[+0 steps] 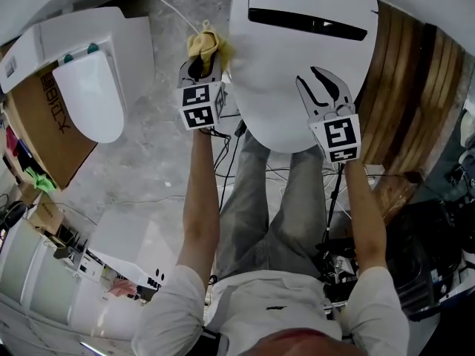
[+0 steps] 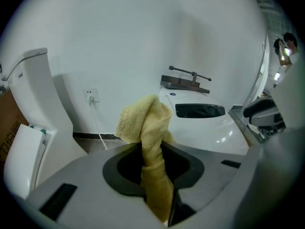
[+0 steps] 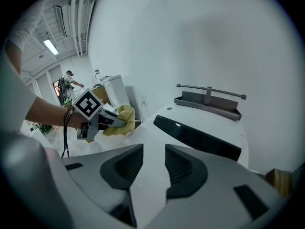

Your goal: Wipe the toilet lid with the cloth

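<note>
The white toilet lid (image 1: 297,65) lies shut below me, with a black panel (image 1: 306,23) near its back. My left gripper (image 1: 202,67) is shut on a yellow cloth (image 1: 206,44) at the lid's left rim; contact with the lid cannot be told. In the left gripper view the cloth (image 2: 147,123) is bunched above the jaws of that gripper (image 2: 153,175), with the lid (image 2: 209,130) to the right. My right gripper (image 1: 320,87) hovers over the lid's front right, open and empty. The right gripper view shows its jaws (image 3: 154,162) apart over the lid (image 3: 152,132), the cloth (image 3: 122,120) at left.
A second toilet (image 1: 89,87) and a cardboard box (image 1: 41,117) stand at the left. Wooden boards (image 1: 404,87) lean at the right. Cables (image 1: 230,150) run over the floor by my legs. A metal bracket (image 2: 187,81) sits on the wall behind the lid, a socket (image 2: 90,95) to its left.
</note>
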